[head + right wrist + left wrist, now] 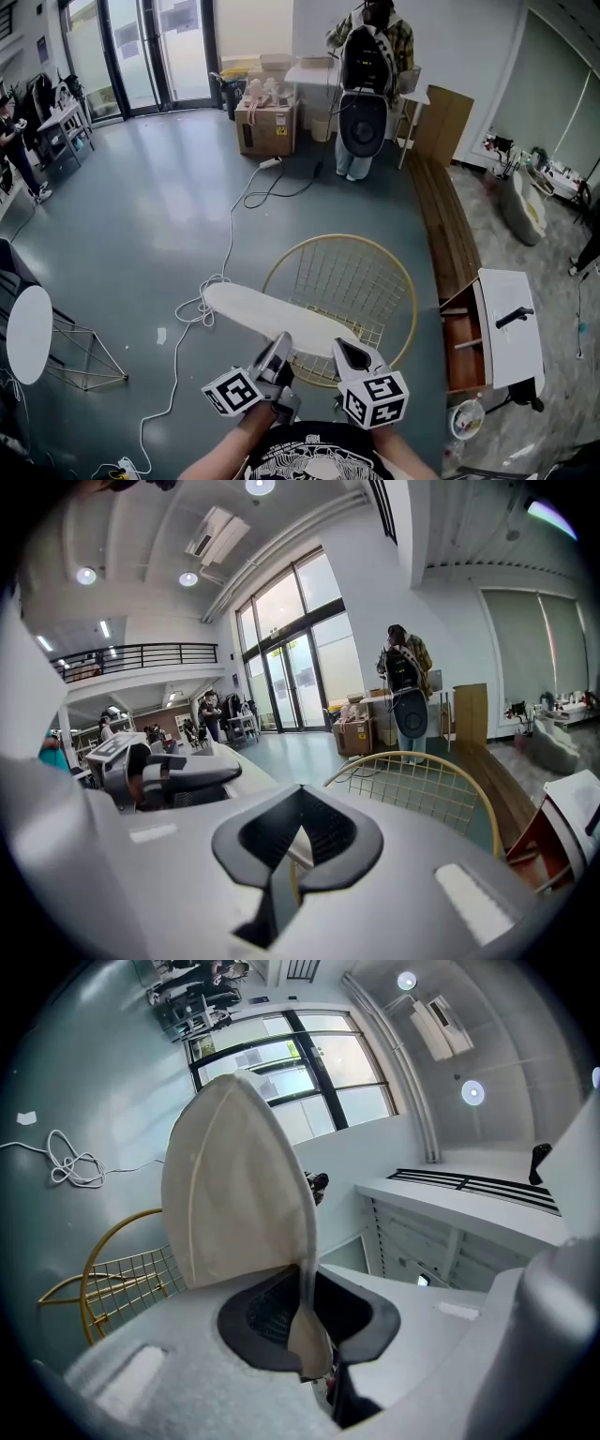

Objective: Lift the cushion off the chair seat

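- Underneath everything, the grey-green floor (169, 187) fills the head view, running back to glass doors at its far edge.
- Near the floor's near edge, just ahead of the person, stands the chair (352, 277), a round gold rim around a wire-grid seat. The grid shows bare over most of its area.
- Over the chair's near-left rim hangs the cushion (272, 317), a flat cream oval with a piped seam. It is held up by its near edge, and its far end reaches out past the rim to the left. The left gripper view shows it raised, with the gold grid lower down and to one side.
- At the floor's right edge stands a white cabinet (511, 328) with a reddish drawer pulled open and a dark handle-like item on top.
- At the left edge stands a white round table (28, 333) on a wire base.
- By the far wall sits a cardboard box (267, 127), with a person (366, 84) standing to its right.
- The left gripper (278, 349) has its jaws nearly together, pinching the cushion's thin edge seam between the dark pads.
- The right gripper (349, 354), just beside the left, has its jaws closed to a narrow slit on a cream sliver of the same edge.
- A white cable (225, 244) trails from the box towards the near-left corner.
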Tool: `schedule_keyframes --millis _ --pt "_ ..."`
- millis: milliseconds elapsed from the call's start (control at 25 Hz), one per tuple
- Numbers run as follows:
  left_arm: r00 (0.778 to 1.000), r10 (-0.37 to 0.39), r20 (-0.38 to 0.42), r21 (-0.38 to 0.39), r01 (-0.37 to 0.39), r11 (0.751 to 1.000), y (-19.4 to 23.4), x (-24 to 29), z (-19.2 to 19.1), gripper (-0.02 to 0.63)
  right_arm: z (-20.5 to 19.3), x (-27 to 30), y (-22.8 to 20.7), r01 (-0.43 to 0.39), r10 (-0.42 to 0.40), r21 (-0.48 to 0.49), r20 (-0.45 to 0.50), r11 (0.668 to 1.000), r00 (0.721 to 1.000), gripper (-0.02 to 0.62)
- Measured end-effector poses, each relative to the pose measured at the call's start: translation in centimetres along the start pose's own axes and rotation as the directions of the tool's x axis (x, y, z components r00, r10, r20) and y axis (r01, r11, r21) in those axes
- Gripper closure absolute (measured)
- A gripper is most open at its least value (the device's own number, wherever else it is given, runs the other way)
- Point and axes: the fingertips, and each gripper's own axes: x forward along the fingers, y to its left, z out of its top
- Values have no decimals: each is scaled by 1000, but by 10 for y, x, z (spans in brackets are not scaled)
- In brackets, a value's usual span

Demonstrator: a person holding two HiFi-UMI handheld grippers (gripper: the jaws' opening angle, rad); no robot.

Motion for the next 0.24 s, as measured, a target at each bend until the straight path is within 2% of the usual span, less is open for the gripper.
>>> schedule_keyframes --millis 240 --pt "998 -56 -6 -25 55 998 -6 9 -10 565 -2 -3 -7 10 -10 0 -3 1000 1000 598"
